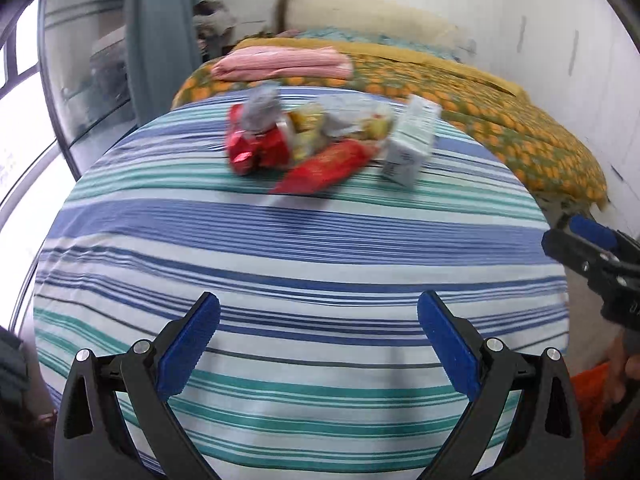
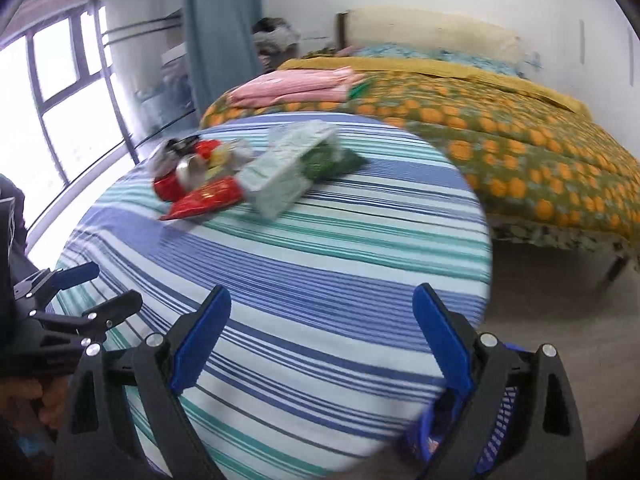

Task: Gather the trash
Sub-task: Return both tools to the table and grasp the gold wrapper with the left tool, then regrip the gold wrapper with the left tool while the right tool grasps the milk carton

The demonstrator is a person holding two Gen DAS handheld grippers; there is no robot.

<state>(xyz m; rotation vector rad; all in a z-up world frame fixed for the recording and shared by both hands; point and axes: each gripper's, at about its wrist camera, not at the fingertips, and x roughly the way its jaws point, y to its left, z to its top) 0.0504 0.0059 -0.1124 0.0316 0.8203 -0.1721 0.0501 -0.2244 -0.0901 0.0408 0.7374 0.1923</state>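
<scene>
Trash pile (image 1: 316, 144): far side of striped surface (image 1: 280, 280), well ahead of both grippers. Left gripper (image 1: 318, 332) and right gripper (image 2: 322, 326): fingers wide open, empty; neither clearly nearer.

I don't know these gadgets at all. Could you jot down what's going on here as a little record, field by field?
Setting: bedroom, round table with striped cloth, bed behind
Trash: blurred pile at the table's far side
Items: red wrapper, pale carton, crushed red can
Left hand-held gripper: open, empty, above the cloth
Right hand-held gripper: open, empty, near the table edge
Blue basket: on the floor, below the table edge
Progress: nothing picked up yet
</scene>
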